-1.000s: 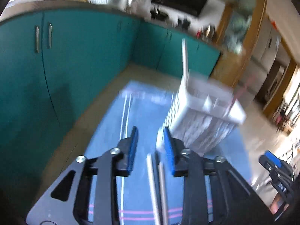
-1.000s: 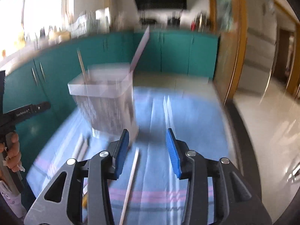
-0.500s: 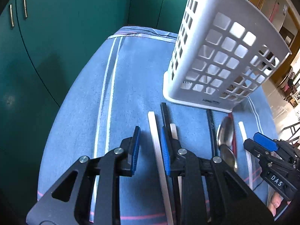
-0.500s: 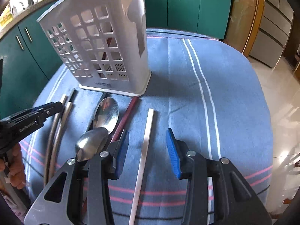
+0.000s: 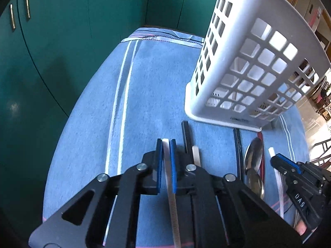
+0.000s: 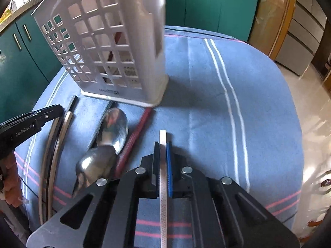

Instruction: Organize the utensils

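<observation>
Both hand-held grippers clenched on white chopsticks, left (image 5: 166,144) closing, right (image 6: 162,144); lift level, tip into basket (image 6: 115,41)

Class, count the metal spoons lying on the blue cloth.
2: one spoon just before the white basket, a second spoon overlapping it, nearer the camera. Others may be hidden.

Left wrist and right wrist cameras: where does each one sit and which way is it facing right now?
Left wrist: on the left gripper, looking down its fingers at a white chopstick they clamp; right gripper at lower right.
Right wrist: on the right gripper, angled down at another white chopstick it clamps; left gripper at left.
Shared: white basket, two spoons, blue cloth.
</observation>
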